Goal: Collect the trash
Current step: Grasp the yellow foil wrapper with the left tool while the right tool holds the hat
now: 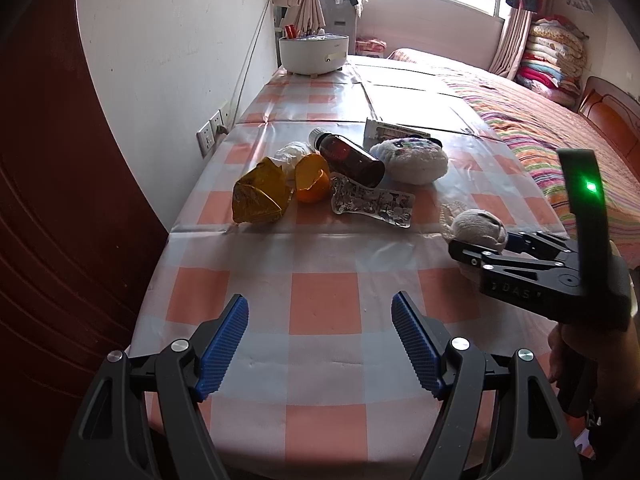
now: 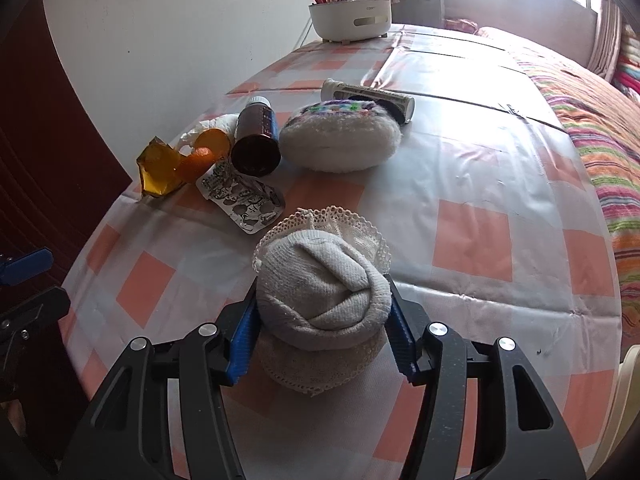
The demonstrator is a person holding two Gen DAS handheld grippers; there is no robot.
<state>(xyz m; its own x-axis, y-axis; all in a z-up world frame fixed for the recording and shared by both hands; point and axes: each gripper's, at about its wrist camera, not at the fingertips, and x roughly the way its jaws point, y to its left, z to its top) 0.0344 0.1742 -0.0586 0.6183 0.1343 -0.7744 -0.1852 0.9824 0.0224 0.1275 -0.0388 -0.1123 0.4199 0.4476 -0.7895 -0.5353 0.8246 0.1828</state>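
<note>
1. Right claw [image 2: 322, 332]: blue pads pressed on both sides of a rolled sock [image 2: 324, 296] with a lace cuff, sitting on the desk [image 2: 480, 168] at its near right.
2. Left claw [image 1: 320, 344]: wide open, nothing between the pads, hovering over the near desk edge.
3. Trash is clustered mid-desk on the left, by the wall: yellow wrapper [image 1: 260, 196] farthest left, orange peel [image 1: 312, 180] just right of it, white tissue wad [image 1: 294, 154] behind both.
4. Brown bottle [image 1: 348, 158] lies on its side, white cap pointing far-left; its base is touching a foil blister pack [image 1: 372, 200].
5. Fuzzy white pouch [image 1: 408, 158] is just right of the bottle; a flat tube [image 2: 368, 94] lies behind it.
6. White caddy [image 1: 314, 54] with pens stands at the far end.
7. Bed [image 1: 540, 128] runs along the desk's right side.
</note>
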